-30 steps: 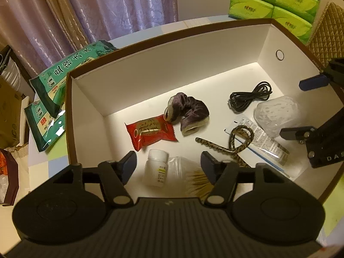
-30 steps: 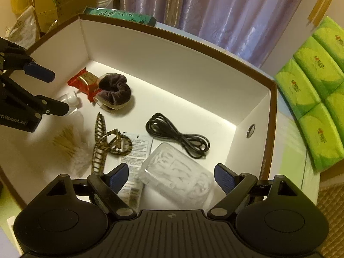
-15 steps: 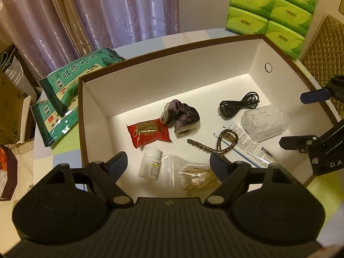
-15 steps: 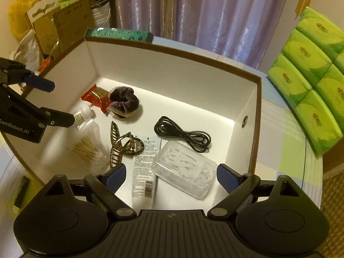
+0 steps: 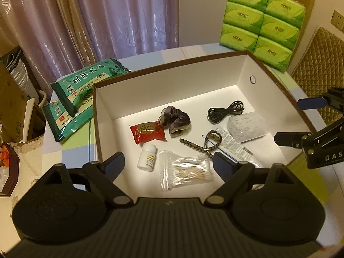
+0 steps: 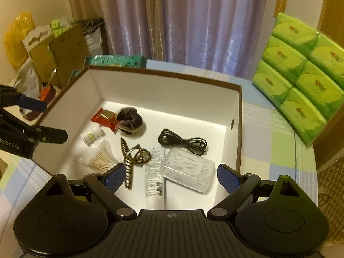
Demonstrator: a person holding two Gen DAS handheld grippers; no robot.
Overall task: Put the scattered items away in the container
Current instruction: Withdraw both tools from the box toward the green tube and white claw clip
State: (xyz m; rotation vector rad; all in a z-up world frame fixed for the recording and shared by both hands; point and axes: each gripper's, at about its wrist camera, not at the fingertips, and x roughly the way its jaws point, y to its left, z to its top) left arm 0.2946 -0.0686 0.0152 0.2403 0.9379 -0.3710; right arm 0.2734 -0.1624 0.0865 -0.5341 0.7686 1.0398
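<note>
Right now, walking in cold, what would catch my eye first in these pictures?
First, the big white box with a brown rim, mid-table, its floor strewn with small things: a red snack packet, a purple scrunchie, a coiled black cable and a bag of cotton swabs. Next, the bright green tissue packs stacked behind its far right corner. Both the left gripper and right gripper hang open and empty at its near edge.

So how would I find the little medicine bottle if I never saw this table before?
Look inside the big white box with the brown rim, at the end nearest the green rice bags. The small white bottle lies on its side just below the red snack packet, beside the clear bag of cotton swabs. It is the only white plastic bottle, with a little yellow-striped label.
</note>
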